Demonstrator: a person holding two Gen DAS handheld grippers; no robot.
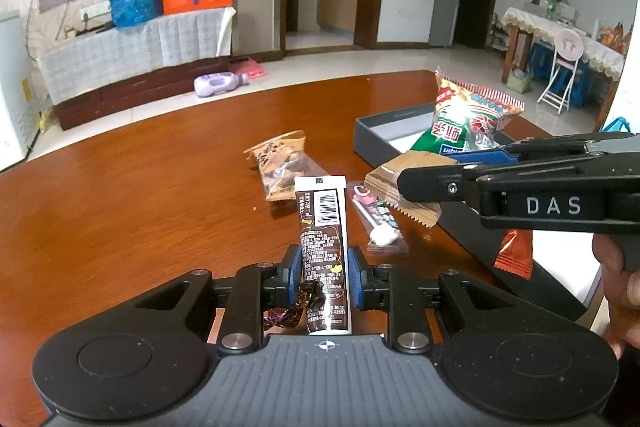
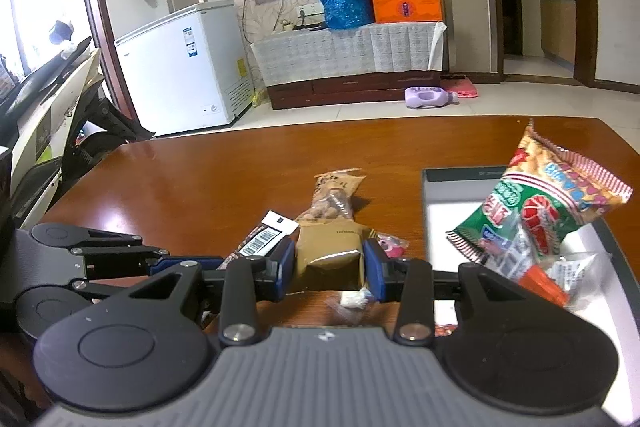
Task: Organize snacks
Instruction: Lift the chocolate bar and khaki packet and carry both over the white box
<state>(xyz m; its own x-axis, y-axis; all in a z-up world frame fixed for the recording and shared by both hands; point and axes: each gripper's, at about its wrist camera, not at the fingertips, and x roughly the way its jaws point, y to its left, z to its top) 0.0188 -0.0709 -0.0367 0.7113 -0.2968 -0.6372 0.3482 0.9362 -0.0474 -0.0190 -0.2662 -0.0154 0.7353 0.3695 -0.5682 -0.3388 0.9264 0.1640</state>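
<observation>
left hand-held gripper [image 1: 324,277]: blue pads closed on a long brown-and-white glossy tube packet [image 1: 325,247], long axis running straight away from the camera, barcode end farthest, raised over the table [image 1: 140,195]. right hand-held gripper [image 2: 330,265]: jaws part-way in, pads pressing a flat tan foil packet [image 2: 332,251] with a zigzag-cut edge, just beside the tube packet's far end. beyond the tube packet, lying on the polished reddish wood: a slim clear lollipop wrapper [image 1: 378,217] and a crinkled nut bag [image 1: 280,167]. farther and right of the tube packet, a shallow grey rectangular box [image 1: 376,131] holds a puffy green-red snack bag [image 1: 468,115].
</observation>
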